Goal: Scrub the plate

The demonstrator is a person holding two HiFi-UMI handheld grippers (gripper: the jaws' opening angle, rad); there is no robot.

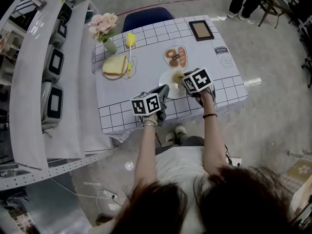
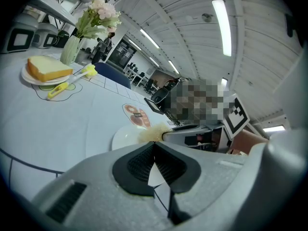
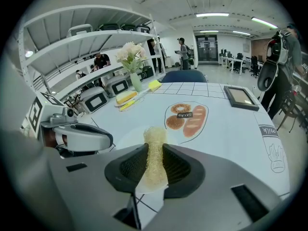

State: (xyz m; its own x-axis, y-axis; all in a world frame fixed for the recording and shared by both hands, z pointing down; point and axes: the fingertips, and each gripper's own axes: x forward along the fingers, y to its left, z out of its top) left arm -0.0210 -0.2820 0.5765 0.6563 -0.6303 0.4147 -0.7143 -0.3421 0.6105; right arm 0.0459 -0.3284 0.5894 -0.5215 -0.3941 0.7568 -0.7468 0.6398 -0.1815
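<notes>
White gridded cloth covers the desk [image 1: 219,89], which fills the middle of the head view, with a blue chair [image 1: 146,17] at its far edge. Toward the desk's upper left sit a vase of pink flowers [image 1: 103,27], a yellow brush [image 1: 130,40] and a slice of bread [image 1: 114,66] on a small dish. Lower centre, near the desk's front edge, lies the white plate [image 1: 168,82]. The left gripper [image 2: 154,146] comes in from the lower left with its jaws pressed together at the tips, right at the plate's near rim; whether they touch the rim I cannot tell. The right gripper [image 3: 155,147] hangs over the plate from the right, jaws clenched on a pale yellow fibrous scrubber [image 3: 155,160].
</notes>
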